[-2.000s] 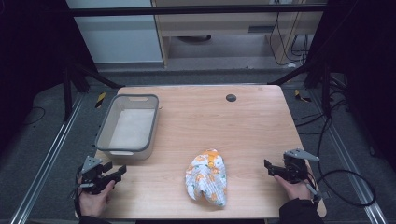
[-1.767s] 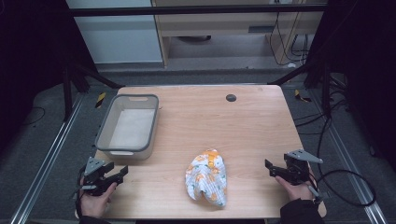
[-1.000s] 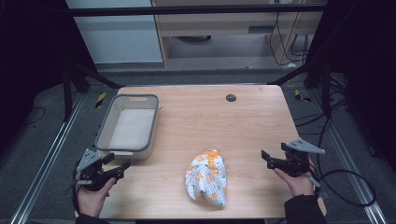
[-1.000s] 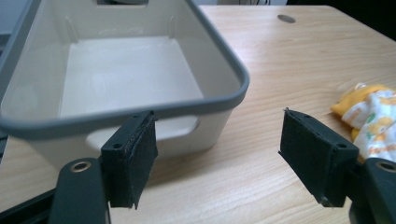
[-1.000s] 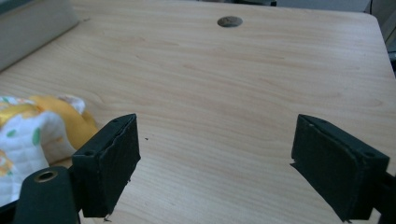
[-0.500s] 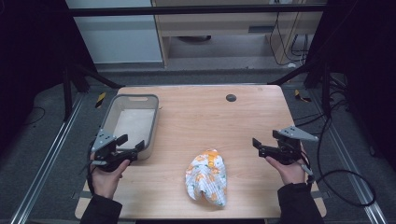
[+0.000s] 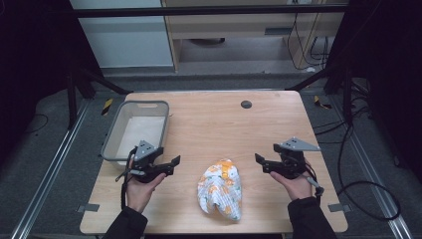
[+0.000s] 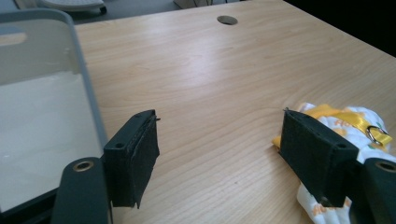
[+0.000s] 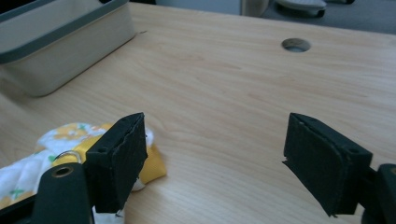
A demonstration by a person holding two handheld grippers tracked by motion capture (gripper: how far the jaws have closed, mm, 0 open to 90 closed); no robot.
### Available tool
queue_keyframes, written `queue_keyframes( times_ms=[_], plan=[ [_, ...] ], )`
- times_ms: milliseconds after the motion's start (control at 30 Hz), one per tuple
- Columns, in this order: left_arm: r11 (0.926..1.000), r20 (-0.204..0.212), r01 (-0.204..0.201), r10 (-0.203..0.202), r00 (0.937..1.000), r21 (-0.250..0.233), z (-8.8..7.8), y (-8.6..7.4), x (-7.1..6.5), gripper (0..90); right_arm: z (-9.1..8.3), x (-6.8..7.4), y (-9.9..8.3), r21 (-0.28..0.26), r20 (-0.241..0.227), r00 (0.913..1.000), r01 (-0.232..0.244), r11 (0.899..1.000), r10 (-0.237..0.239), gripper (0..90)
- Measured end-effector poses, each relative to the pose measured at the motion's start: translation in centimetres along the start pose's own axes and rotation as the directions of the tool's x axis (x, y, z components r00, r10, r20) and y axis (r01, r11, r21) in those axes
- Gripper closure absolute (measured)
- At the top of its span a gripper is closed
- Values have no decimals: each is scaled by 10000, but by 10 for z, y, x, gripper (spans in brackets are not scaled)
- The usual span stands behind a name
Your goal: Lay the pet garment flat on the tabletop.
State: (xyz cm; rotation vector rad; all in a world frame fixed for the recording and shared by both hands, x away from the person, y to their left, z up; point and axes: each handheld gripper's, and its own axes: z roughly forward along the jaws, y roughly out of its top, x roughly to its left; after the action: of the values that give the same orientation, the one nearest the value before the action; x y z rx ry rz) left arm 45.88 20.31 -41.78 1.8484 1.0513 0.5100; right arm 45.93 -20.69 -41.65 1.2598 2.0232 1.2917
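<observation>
Nearest the person, a crumpled white cloth [image 7: 220, 195] printed in orange and yellow lies on the wooden table [image 7: 209, 117] close to its near edge, between the two tools. The left gripper [image 7: 166, 164] and the right gripper [image 7: 263, 163] flank it, both with jaws spread wide and holding nothing. This looks like the approach before a first grasp; the next move probably calls for bringing either gripper down onto a raised fold. Farther back on the left stands a grey bin [image 7: 133, 130], apparently empty, and beyond it a cable hole [image 7: 246, 104]. The left gripper view reveals a yellow strap [image 8: 348, 116] with a metal ring [image 8: 376, 135], too small to tell from above.
</observation>
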Motion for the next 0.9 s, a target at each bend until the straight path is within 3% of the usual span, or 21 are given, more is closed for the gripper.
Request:
queue_keyframes(
  times_ms=[133,500,733,900],
  plan=[
    [9996,262,-212,206,9994,200,6,-4,-8,271,11,12,-7,423,-505,9986,196,9989,-174,233],
    [9968,668,-621,587,9960,499,18,-11,-22,281,24,27,-19,780,-1206,9921,426,9960,-330,259],
    [9886,1164,-1139,1023,9879,980,30,-18,-34,288,34,36,-28,1202,-1548,9865,723,9901,-532,314],
    [9827,1424,-1385,1207,9824,1228,39,-24,-42,295,40,44,-33,1414,-2084,9758,966,9852,-657,364]
  ],
)
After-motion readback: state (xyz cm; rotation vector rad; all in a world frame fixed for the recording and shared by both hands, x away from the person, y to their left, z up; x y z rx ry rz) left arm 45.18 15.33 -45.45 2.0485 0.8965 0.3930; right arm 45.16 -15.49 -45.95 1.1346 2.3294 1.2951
